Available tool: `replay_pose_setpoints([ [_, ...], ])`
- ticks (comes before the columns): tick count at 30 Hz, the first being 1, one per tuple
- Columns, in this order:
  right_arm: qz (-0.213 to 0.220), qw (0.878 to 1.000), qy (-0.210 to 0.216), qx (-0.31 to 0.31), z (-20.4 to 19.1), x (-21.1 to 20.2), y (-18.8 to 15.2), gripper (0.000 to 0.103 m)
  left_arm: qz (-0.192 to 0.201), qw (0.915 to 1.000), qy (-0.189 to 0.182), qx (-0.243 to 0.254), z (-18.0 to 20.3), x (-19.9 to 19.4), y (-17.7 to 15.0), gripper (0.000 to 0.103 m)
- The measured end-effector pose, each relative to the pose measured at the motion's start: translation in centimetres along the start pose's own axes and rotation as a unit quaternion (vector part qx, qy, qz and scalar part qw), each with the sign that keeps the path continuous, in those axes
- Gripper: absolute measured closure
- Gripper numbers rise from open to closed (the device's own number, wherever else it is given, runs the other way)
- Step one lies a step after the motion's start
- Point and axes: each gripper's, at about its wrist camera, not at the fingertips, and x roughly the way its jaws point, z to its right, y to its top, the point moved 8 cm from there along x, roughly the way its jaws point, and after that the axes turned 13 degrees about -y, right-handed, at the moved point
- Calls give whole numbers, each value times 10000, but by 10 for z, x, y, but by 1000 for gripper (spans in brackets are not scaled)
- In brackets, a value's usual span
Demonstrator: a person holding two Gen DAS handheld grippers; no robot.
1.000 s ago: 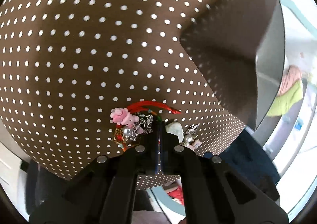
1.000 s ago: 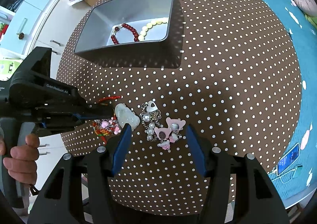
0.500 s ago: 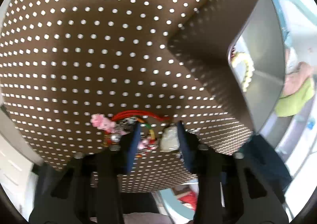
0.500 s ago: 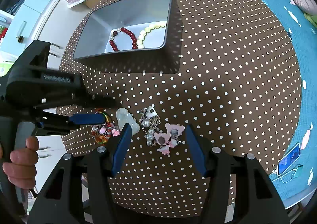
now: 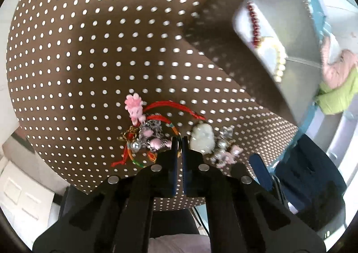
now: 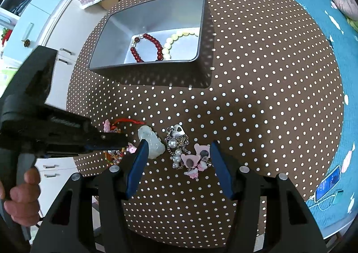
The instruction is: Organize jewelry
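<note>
Both cameras ride just behind their own black two-finger tools and look steeply down at the round table in its brown white-dotted cloth (image 6: pixel 257 96). The left one sits very close over the tangle of pink charms and red cord (image 5: pixel 145 132), with the grey metal box (image 5: pixel 297 56) off to its right. The right one looks from farther back, facing that box (image 6: pixel 156 29), and shares the pale green carved pendant (image 6: pixel 151 141) (image 5: pixel 202 138).
</note>
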Motion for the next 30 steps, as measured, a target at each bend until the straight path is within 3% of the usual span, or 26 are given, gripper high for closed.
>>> replay_pose_setpoints([
  [3, 24, 10000, 18, -57, -2, -2, -3, 49, 11, 9983, -542, 234, 16, -17, -10, 100],
  [9, 30, 9993, 221, -304, -18, -3, -11, 49, 210, 9900, -943, 1028, 31, -61, -30, 100],
  [22, -65, 9942, 421, -987, -72, 6, -26, 49, 672, 9840, -939, 1357, -18, -105, -51, 100],
  [25, -113, 9945, 427, -946, -77, 8, -27, 50, 494, 9848, -871, 1419, -24, -95, -57, 100],
  [29, -100, 9955, 299, -899, -63, 7, -25, 50, 359, 9912, -444, 1195, -41, -66, -46, 99],
  [30, -89, 9959, 265, -866, -59, 7, -25, 50, 335, 9918, -425, 1161, -43, -61, -45, 95],
])
